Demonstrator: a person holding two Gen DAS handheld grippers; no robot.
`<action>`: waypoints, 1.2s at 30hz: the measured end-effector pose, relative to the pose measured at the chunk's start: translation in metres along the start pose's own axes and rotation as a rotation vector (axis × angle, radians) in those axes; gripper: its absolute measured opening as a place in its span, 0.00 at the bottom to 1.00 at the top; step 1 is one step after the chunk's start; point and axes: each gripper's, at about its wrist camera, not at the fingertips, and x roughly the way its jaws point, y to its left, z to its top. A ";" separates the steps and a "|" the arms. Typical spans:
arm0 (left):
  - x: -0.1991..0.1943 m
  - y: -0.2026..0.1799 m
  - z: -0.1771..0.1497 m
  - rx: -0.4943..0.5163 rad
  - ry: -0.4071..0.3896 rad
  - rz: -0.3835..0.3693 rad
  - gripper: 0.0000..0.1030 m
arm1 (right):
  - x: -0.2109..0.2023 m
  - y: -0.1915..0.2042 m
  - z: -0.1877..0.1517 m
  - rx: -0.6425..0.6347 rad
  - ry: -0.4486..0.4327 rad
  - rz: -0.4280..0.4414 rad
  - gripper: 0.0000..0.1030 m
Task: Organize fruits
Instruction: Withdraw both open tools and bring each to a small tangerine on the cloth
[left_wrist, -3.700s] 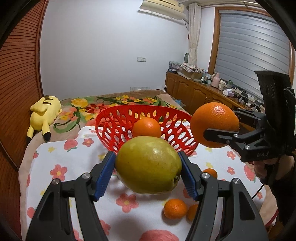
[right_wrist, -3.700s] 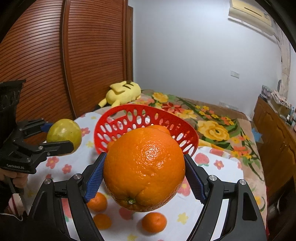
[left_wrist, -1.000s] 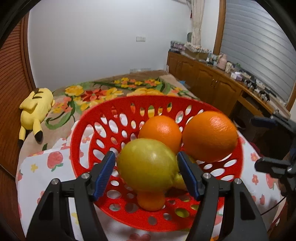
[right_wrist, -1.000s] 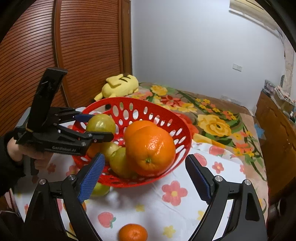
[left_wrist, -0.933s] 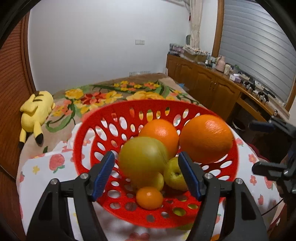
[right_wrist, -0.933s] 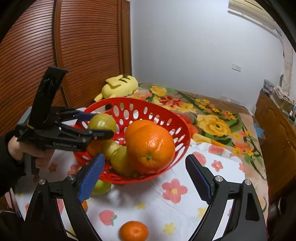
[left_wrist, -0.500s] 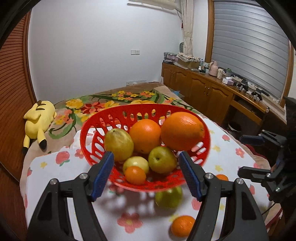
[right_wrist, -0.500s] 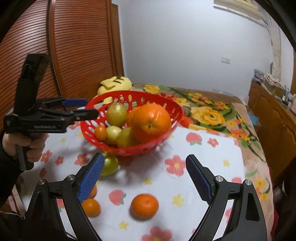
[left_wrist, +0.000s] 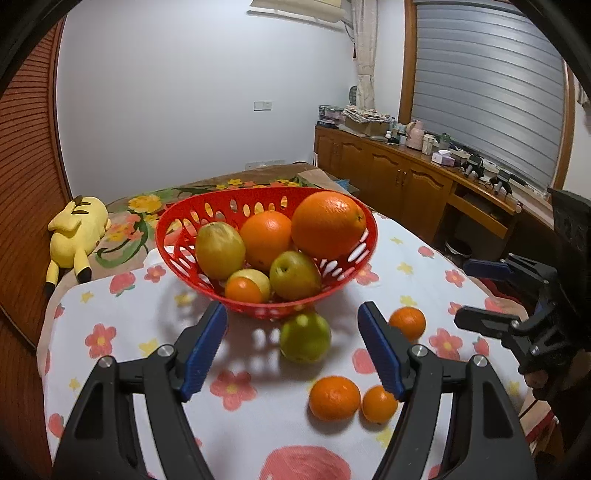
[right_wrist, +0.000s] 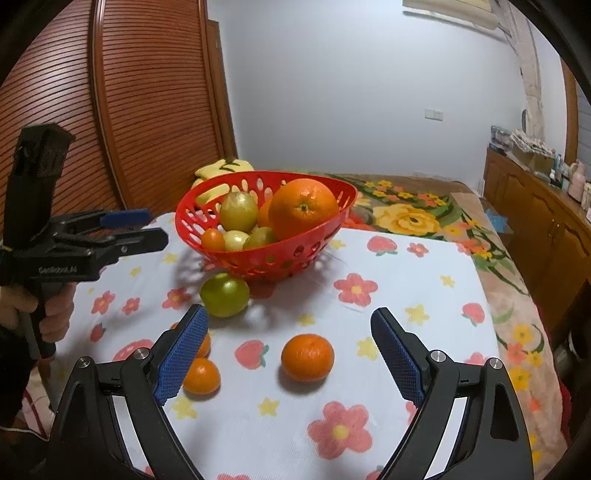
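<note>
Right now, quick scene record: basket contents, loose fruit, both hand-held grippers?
basket: red basket on the floral tablecloth
in basket: large orange, a second orange, yellow-green fruits, one small orange
loose on cloth: green fruit just in front of the basket; three small oranges, one being
left hand-held gripper: open, empty
right hand-held gripper: open, empty

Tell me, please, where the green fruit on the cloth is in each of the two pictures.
Left wrist: green fruit lies low and central, just in front of the red basket.
Right wrist: green fruit lies left of centre, below the basket's left end.
Shared landmark: the red basket.
</note>
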 end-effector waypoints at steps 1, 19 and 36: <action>0.000 -0.002 -0.002 0.006 0.003 -0.002 0.72 | 0.000 0.000 -0.001 0.004 -0.001 0.000 0.89; 0.030 -0.007 -0.040 -0.003 0.101 -0.030 0.74 | 0.041 -0.015 -0.021 0.042 0.087 -0.027 0.87; 0.048 -0.020 -0.054 -0.002 0.172 -0.074 0.64 | 0.082 -0.023 -0.032 0.088 0.219 -0.005 0.53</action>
